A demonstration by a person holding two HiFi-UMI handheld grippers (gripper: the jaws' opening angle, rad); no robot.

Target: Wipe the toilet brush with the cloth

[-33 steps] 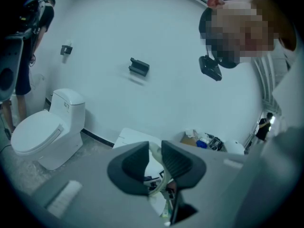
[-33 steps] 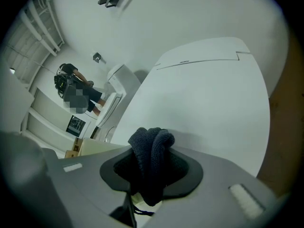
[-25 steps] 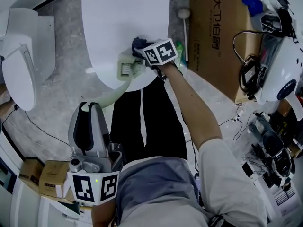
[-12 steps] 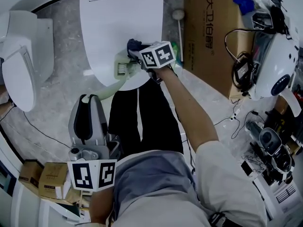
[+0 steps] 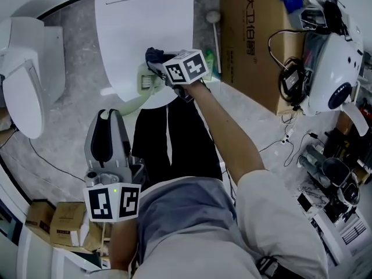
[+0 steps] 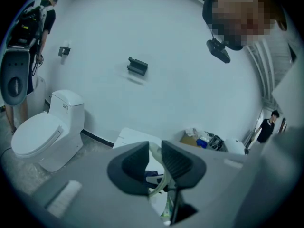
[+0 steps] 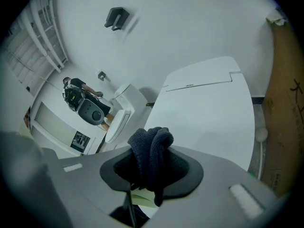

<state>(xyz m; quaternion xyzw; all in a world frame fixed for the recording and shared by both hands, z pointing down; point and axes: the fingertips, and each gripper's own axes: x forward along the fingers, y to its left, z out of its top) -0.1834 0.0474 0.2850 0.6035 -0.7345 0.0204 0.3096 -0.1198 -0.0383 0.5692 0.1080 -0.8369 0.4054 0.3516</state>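
Right tool (image 7: pixel 152 172) clamps cloth (image 7: pixel 151 148); head view shows toilet brush (image 5: pixel 141 81) beneath.

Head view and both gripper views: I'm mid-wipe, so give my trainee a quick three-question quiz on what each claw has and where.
1. True or false: the right claw is empty.
2. What is the left claw shut on?
A) the pale green plastic toilet brush, by its curved handle
B) a cardboard box
C) a black cable
3. Short answer: in the head view, what lies beneath the dark blue knitted cloth and the brush's head end?

Key:
1. False. It is shut on the cloth.
2. A
3. The closed white toilet lid.
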